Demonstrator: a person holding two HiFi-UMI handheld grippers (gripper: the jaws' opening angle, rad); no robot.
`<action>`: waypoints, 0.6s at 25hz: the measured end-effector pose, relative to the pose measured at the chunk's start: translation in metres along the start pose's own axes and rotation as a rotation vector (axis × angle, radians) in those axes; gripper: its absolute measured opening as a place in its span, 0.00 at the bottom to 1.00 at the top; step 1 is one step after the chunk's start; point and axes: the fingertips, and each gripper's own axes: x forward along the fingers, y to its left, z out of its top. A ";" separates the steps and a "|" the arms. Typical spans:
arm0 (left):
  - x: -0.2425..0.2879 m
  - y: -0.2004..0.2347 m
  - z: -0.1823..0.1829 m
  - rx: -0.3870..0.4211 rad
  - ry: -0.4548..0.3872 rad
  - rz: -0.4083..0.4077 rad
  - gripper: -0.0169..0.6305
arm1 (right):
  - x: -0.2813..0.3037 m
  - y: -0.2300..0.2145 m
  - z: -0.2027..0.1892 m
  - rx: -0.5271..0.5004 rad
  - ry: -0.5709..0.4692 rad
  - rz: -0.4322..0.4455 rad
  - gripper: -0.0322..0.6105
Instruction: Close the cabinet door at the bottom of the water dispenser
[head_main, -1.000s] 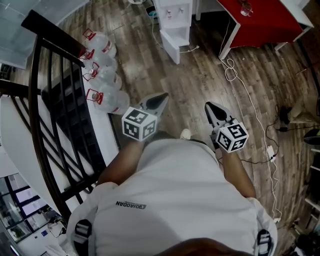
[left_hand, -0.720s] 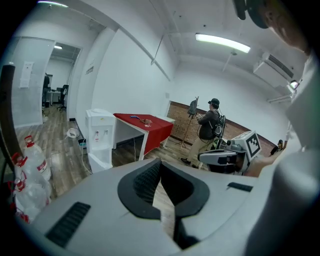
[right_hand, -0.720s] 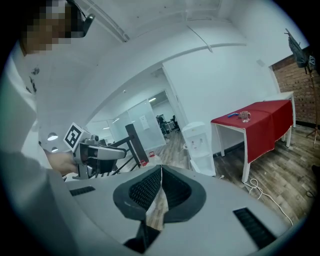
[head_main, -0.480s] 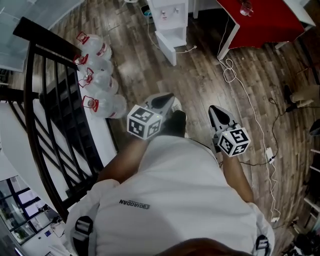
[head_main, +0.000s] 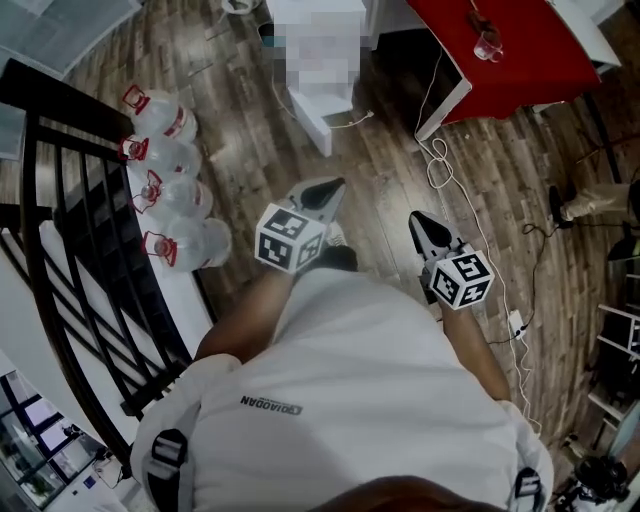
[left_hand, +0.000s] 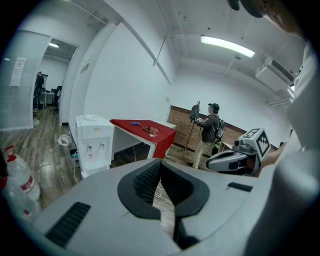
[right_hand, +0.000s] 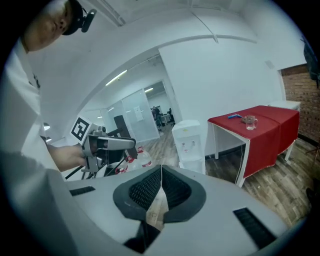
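Note:
The white water dispenser (head_main: 300, 30) stands at the top of the head view, far ahead on the wooden floor; part of it is mosaicked. Its bottom cabinet door (head_main: 308, 118) stands swung out, open. Both gripper views also catch the dispenser (left_hand: 94, 142) (right_hand: 190, 145), still well away. My left gripper (head_main: 330, 185) and right gripper (head_main: 415, 218) are held out in front of my chest, side by side. Each is shut with nothing between the jaws (left_hand: 161, 162) (right_hand: 161, 169). Neither touches anything.
Several large water bottles (head_main: 165, 190) stand on the left beside a black railing (head_main: 70, 230). A red table (head_main: 510, 50) with a glass cup (head_main: 487, 45) stands to the dispenser's right. White cables (head_main: 440, 165) trail over the floor. A person (left_hand: 207, 132) stands far back.
I have walked on across the floor with both shut grippers carried along. In the head view the bottles, railing and dispenser have slid left, and more of the red table shows.

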 end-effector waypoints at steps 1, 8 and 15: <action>0.008 0.011 0.008 -0.006 -0.006 0.004 0.02 | 0.012 -0.007 0.009 -0.011 0.012 0.004 0.09; 0.046 0.099 0.045 -0.040 -0.022 0.052 0.02 | 0.106 -0.043 0.064 -0.064 0.049 0.039 0.09; 0.057 0.145 0.050 -0.086 -0.008 0.111 0.02 | 0.167 -0.047 0.085 -0.094 0.110 0.125 0.09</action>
